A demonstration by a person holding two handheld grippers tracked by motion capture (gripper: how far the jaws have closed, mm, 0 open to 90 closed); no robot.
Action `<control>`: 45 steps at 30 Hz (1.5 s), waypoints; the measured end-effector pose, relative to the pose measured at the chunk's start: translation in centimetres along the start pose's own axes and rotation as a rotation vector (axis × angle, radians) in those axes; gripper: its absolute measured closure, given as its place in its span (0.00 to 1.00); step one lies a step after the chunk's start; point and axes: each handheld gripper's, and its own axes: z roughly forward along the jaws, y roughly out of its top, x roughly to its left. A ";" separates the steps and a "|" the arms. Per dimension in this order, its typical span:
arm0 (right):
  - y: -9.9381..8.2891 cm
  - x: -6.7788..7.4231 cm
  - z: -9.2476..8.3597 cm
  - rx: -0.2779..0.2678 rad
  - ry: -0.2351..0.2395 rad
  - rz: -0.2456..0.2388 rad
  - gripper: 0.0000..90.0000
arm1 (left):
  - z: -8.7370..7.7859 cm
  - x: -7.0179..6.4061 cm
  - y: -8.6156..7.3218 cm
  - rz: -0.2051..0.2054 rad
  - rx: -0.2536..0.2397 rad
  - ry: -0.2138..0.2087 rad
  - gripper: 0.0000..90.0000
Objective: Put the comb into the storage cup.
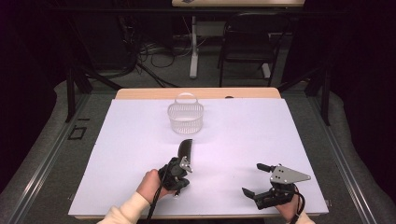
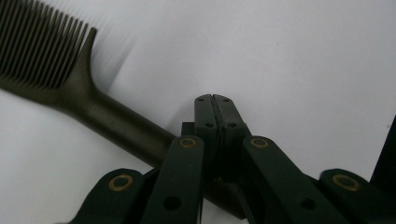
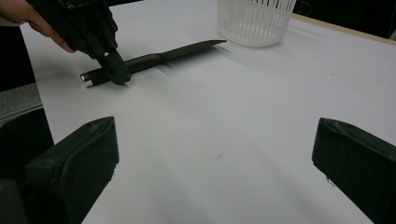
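Two handheld grippers are working over a white-covered table (image 1: 116, 186). Left gripper (image 2: 215, 112), jaws pressed together on a dark comb's (image 3: 154, 60) handle, is carrying it low toward the white basket (image 1: 186, 117); right gripper (image 1: 256, 179) is waiting, jaws spread.

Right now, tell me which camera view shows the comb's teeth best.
The left gripper view: the comb has its teeth close and distinct. The right gripper view shows it whole but edge-on beside the basket; the high view shows a small dark shape.
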 end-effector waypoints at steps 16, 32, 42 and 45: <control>0.0 0.0 0.0 0.004 0.000 -0.001 0.00 | -0.8 0.9 -1.4 -0.013 0.031 0.083 0.98; 0.0 0.0 0.0 0.009 0.003 0.002 0.00 | -3.8 0.8 -1.8 -0.090 -0.072 0.095 0.49; 0.0 0.0 0.1 0.011 0.007 0.006 0.00 | -3.2 1.9 -0.6 -0.135 -0.036 0.145 0.16; 0.0 0.0 0.1 0.011 0.008 0.003 0.00 | -2.7 2.1 -0.1 -0.139 -0.012 0.168 0.08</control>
